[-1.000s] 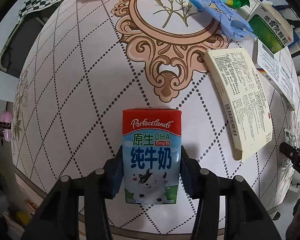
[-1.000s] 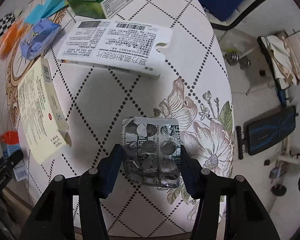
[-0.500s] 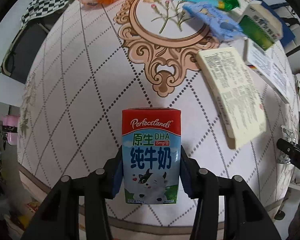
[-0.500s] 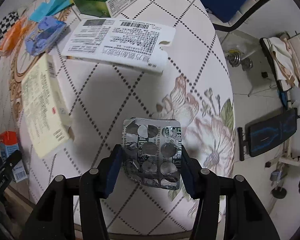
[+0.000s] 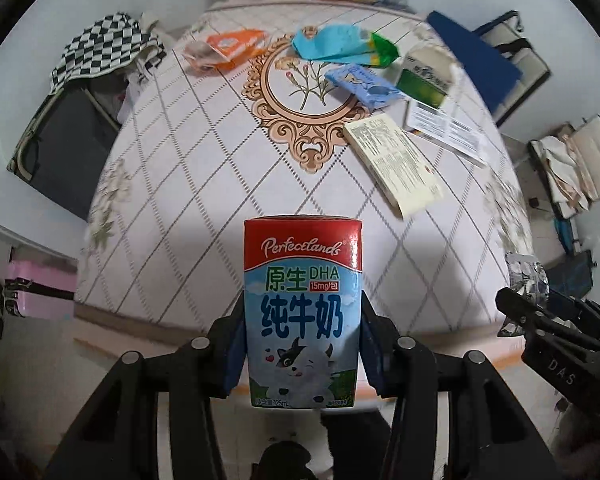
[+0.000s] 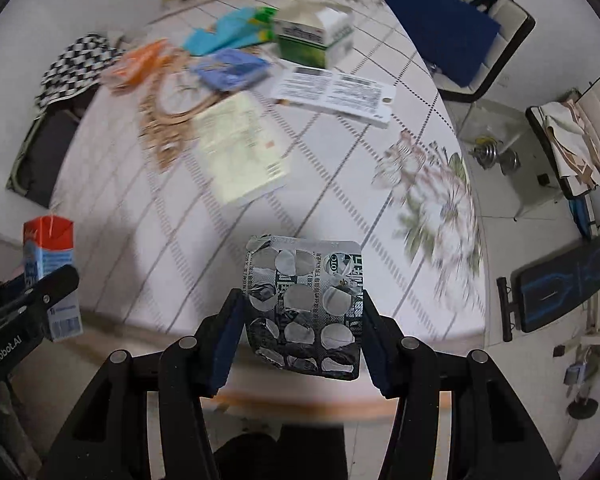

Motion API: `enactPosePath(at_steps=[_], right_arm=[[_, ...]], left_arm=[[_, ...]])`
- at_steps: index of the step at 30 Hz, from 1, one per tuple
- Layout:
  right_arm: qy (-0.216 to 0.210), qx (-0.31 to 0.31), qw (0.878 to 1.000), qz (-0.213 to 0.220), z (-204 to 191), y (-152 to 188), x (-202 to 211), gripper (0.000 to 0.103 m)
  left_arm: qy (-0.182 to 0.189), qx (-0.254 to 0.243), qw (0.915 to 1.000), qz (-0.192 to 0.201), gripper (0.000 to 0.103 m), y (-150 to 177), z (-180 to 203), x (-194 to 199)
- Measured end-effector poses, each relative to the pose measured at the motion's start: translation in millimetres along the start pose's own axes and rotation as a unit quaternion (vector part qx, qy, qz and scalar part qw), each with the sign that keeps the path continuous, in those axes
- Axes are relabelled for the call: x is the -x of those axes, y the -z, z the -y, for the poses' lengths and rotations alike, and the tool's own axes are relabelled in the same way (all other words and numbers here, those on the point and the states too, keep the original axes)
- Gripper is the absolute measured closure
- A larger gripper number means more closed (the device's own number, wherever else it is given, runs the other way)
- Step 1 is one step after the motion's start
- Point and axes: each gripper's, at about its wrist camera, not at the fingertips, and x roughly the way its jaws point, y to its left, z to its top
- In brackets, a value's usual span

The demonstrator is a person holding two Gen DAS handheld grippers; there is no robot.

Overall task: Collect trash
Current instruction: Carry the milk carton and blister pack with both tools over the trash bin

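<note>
My left gripper (image 5: 302, 344) is shut on a small red and blue milk carton (image 5: 302, 304), held upright above the near edge of the table (image 5: 188, 200). The carton also shows at the left of the right wrist view (image 6: 52, 268). My right gripper (image 6: 302, 336) is shut on a used silver blister pack (image 6: 304, 306), held above the table's near edge. The blister pack shows at the right in the left wrist view (image 5: 526, 276).
On the far half of the table lie a cream box (image 5: 394, 162), a white flat box (image 5: 446, 128), a green and white box (image 5: 426, 76), a blue wrapper (image 5: 364, 84), a teal wrapper (image 5: 336, 46) and an orange wrapper (image 5: 224, 50). Chairs stand around the table.
Both grippers have lifted and pulled back from the table with the carton and the blister pack. The table now looks farther away and its near edge shows.
</note>
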Motion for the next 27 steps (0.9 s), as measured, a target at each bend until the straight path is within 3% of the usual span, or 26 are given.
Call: enactPosePath(at_steps=[6,12,17,22,27], right_arm=[[-0.010,-0.005,1.000,0.019,-42.7,78.5,43.6,0.047],[-0.026,-0.033,0.999,-0.021,-70.9,165.3,31.8,0.047],[-0.045,-0.065,0.993,-0.088,-68.8,227.0,-23.1,0.047],[-0.077,-0.115,0.980,-0.144,-47.3,272.6,-118.7,0.047],[-0.088,-0.144,0.973,-0.161,-28.3,295.7,-230.1,0.047]], left_arm=[[0.018,-0.018,0.9996,0.012,0.058,65.8,-26.4,35.3],[0.026,-0.032,0.9984,-0.039,0.058,130.6,-44.1,10.8],[0.049,0.003,0.9918,-0.117,0.058,181.8,-60.5,-55.7],[0.071,0.051,0.9798,-0.180,0.058,217.0,-71.4,-159.6],[0.096,0.085,0.9676,-0.218,0.058,233.4,-74.6,-276.2]])
